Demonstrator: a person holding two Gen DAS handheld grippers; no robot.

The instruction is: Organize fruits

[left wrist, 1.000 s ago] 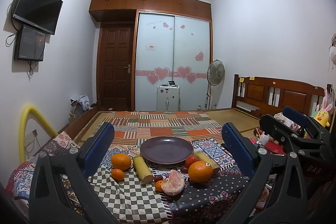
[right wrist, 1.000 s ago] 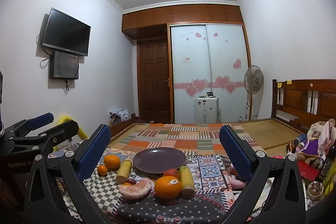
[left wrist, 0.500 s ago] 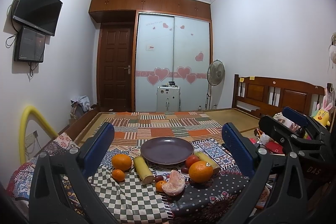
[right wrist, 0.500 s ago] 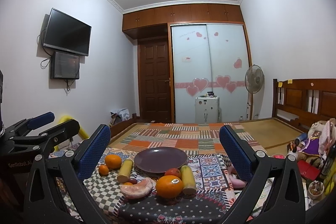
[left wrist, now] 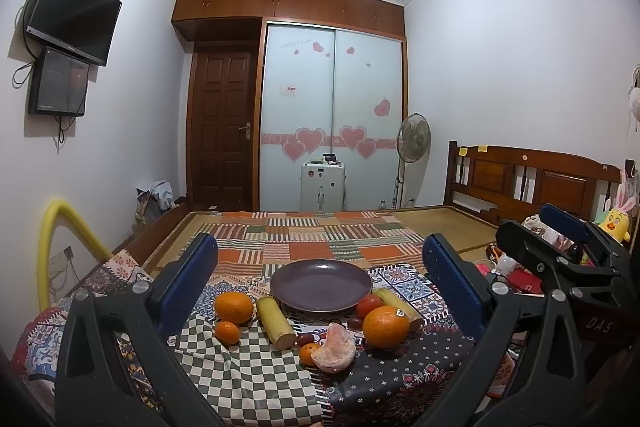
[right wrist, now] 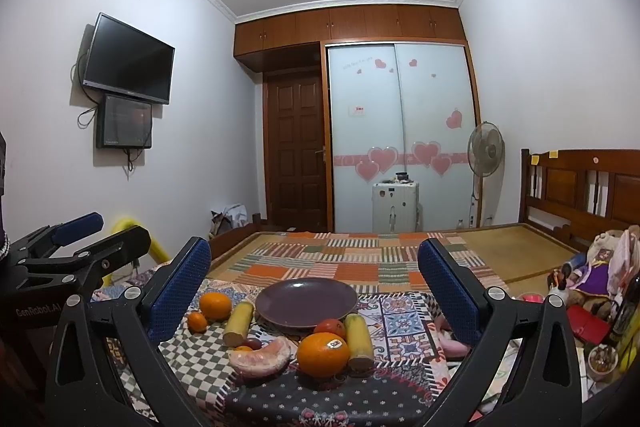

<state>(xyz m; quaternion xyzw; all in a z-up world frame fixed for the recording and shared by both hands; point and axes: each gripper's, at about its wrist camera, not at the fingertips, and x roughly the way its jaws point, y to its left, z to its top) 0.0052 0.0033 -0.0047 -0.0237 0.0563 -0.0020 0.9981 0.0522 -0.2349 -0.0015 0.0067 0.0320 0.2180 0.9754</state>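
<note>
Left tongs [left wrist: 320, 263] gape wide and hold nothing. On the patterned table [left wrist: 248, 387] fruits ring an empty purple plate [left wrist: 321, 284] — a big orange [left wrist: 385, 321] at right. Right tongs [right wrist: 314, 267] gape wide too.

On the table, the small dark fruits [left wrist: 305, 338] beside the peeled pomelo segment [left wrist: 334, 347] are too small to name. The tomato [right wrist: 330, 328] sits half hidden behind the stickered orange [right wrist: 323, 354]. The sticker's print is unreadable.
</note>
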